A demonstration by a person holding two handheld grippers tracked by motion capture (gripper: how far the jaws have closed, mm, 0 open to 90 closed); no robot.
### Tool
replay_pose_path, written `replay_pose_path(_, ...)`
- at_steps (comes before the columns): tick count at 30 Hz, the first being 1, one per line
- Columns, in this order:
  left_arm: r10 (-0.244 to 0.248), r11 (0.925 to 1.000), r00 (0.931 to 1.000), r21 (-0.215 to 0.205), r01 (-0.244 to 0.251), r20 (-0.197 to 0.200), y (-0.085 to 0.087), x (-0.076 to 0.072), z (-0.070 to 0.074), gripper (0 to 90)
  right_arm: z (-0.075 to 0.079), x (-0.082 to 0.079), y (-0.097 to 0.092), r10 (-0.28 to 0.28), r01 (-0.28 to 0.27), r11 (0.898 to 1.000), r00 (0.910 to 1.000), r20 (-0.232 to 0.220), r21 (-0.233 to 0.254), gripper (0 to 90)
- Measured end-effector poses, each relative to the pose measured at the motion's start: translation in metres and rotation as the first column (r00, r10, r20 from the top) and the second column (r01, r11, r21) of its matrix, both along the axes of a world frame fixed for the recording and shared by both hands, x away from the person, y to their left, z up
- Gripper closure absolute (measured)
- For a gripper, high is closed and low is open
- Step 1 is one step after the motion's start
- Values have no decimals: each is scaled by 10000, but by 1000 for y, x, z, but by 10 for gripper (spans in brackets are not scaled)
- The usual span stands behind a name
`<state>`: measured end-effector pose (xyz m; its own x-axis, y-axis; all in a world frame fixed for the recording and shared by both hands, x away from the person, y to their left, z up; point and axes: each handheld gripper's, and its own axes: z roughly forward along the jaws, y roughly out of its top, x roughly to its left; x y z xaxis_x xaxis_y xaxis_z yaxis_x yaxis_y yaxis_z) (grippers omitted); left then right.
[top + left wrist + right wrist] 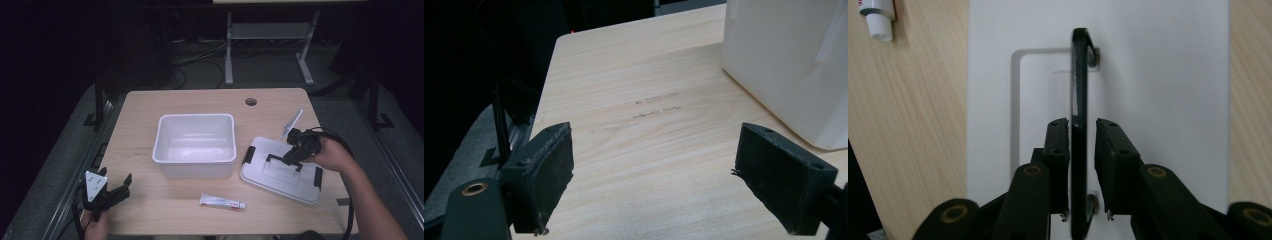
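A white lid (272,182) with black side clips lies flat on the table at the right. Its black handle (282,159) stands upright. My right gripper (292,157) reaches down over it. In the right gripper view the handle (1079,75) runs between the jaws of my right gripper (1082,125); a gap shows beside one pad, so the grip is open on the lid (1158,75). An empty white bin (195,116) sits mid-table. My left gripper (125,186) rests at the front left, open and empty (654,165), with the bin wall (789,65) ahead to its right.
A small white tube (222,202) lies near the front edge, between bin and lid; its cap (879,20) shows beside the lid. The table has a cable hole (251,101) at the back. A desk frame (270,45) and cables stand on the dark floor behind.
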<state>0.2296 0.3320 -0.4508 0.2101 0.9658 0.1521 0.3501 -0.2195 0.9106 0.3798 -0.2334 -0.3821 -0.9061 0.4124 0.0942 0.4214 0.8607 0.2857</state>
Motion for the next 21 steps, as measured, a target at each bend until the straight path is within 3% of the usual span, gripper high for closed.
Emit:
replay_pose_path(13, -59, 10000, 10000, -26, 59, 33, 0, 0, 0, 150, 12, -9, 7, 101, -101, 9999, 9999, -2, 22, 707)
replay_pose_path(21, -72, 10000, 10000, -32, 72, 28, 0, -1, 1, 150, 17, -20, 16, 464, -464, 9989, 9988, 128, -1, 691)
